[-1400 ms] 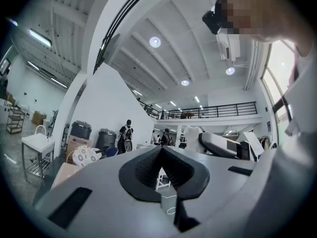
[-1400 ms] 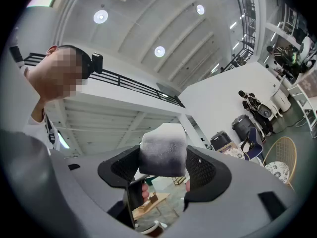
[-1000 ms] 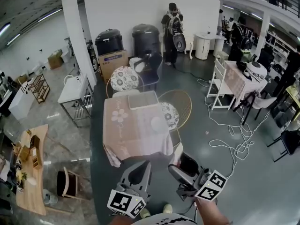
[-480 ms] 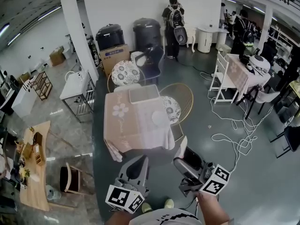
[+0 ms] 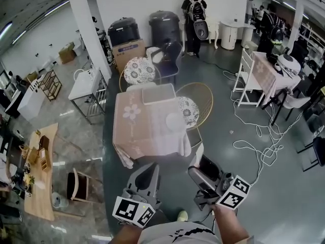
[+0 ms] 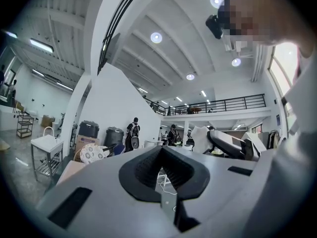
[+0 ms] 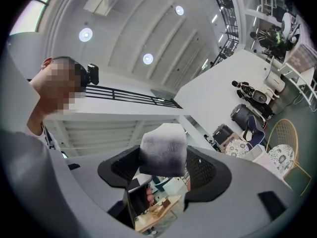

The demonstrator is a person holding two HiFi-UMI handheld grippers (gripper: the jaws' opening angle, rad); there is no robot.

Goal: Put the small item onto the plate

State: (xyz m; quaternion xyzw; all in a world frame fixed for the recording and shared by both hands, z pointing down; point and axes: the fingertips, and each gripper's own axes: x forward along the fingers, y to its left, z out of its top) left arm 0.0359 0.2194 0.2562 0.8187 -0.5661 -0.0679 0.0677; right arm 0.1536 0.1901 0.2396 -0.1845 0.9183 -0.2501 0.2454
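A table with a pink cloth (image 5: 144,136) stands ahead of me in the head view. On its right side lies a white plate (image 5: 174,121), and a pale tray (image 5: 158,93) sits at its far edge. My right gripper (image 5: 199,165) is held short of the table's near right corner, shut on a small white item (image 5: 196,154). In the right gripper view that whitish-grey block (image 7: 163,148) is pinched between the dark pads (image 7: 208,170). My left gripper (image 5: 153,168) is beside it, jaws together and empty, which the left gripper view (image 6: 161,152) also shows.
A gold wire chair with a patterned cushion (image 5: 195,108) stands at the table's right, and another patterned chair (image 5: 138,70) behind it. White cables (image 5: 254,136) trail over the floor at the right. A small chair (image 5: 78,184) and a wooden bench (image 5: 38,172) are at the left. A person (image 5: 195,11) stands far back.
The head view has shifted, so the table sits a little higher in the frame. Both grippers keep about the same pose, the right one still holding the white item.
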